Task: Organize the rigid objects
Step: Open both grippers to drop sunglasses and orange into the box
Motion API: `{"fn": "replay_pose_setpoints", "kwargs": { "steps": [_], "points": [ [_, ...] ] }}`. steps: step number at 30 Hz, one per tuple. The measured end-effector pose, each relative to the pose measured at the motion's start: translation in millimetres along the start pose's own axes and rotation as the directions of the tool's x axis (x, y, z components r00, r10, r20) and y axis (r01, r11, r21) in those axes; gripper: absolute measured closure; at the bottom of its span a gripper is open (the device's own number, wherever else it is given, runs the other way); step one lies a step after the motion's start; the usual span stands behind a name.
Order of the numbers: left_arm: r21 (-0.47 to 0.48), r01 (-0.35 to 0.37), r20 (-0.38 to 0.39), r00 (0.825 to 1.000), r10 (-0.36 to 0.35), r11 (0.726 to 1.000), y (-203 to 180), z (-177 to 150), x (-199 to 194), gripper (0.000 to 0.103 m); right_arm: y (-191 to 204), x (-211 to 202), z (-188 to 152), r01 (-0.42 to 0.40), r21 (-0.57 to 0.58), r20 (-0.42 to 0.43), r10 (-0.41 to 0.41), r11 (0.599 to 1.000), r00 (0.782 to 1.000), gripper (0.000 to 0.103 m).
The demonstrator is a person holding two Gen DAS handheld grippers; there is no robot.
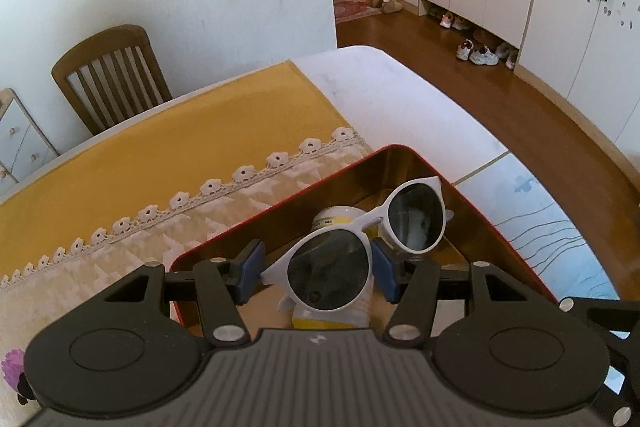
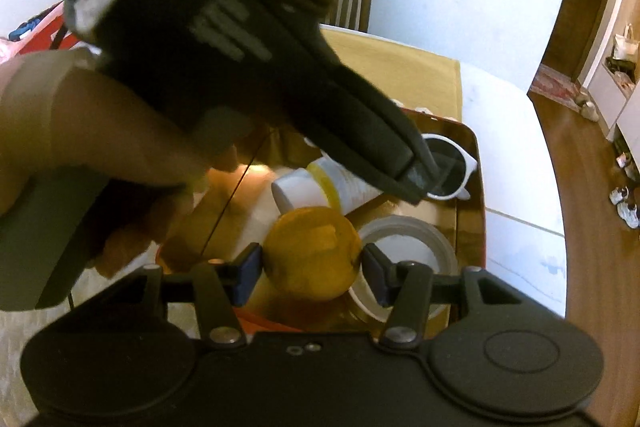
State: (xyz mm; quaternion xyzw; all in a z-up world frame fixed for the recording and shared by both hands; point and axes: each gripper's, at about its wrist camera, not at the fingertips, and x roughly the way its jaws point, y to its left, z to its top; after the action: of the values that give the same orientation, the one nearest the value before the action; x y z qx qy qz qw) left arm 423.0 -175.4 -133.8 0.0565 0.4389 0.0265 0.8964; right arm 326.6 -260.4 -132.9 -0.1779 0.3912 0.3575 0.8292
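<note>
White-framed sunglasses [image 1: 362, 247] sit between my left gripper's [image 1: 316, 273] blue pads; the jaws are spread around one lens, and I cannot tell whether either pad is touching the frame. The glasses lie tilted inside the red-rimmed tray [image 1: 280, 207], propped on a white and yellow bottle [image 1: 340, 311], with their far lens toward one o'clock. Over on my right gripper [image 2: 312, 267], the jaws pinch an amber ball [image 2: 310, 253] low over the same tray, with a roll of tape [image 2: 408, 247] just beyond it at three o'clock. I judge the step in hand to be packing the tray. Next I must part the right jaws gently, so the ball settles beside the bottle rather than rolling.
</note>
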Motion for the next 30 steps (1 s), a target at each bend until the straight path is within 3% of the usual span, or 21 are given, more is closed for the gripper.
{"fn": "replay_pose_setpoints", "kwargs": {
  "steps": [6, 10, 16, 19, 30],
  "points": [
    [0.012, -0.009, -0.002, 1.0, 0.009, 1.0, -2, 0, 3, 0.045, 2, -4, -4, -0.006, 0.005, 0.022, 0.006, 1.0, 1.0, 0.049],
    [0.011, 0.026, -0.034, 0.999, -0.025, 1.0, -1, -2, 5, 0.045, 1, -10, -6, -0.01, 0.005, 0.034, 0.009, 1.0, 0.999, 0.047],
    [0.014, 0.027, -0.035, 0.999, -0.026, 1.0, 3, -6, 1, 0.04, 0, -18, -8, -0.014, 0.017, 0.039, 0.013, 1.0, 0.999, 0.041],
    [0.008, 0.032, -0.044, 0.999, -0.032, 0.999, 5, -8, -2, 0.033, 0, -22, -9, -0.012, 0.029, 0.04, 0.011, 1.0, 0.999, 0.04],
    [0.002, 0.026, -0.042, 0.999, -0.026, 1.0, 19, -22, -23, 0.031, 5, -36, -5, 0.009, 0.044, 0.052, -0.011, 0.999, 0.999, 0.035]
  ]
}}
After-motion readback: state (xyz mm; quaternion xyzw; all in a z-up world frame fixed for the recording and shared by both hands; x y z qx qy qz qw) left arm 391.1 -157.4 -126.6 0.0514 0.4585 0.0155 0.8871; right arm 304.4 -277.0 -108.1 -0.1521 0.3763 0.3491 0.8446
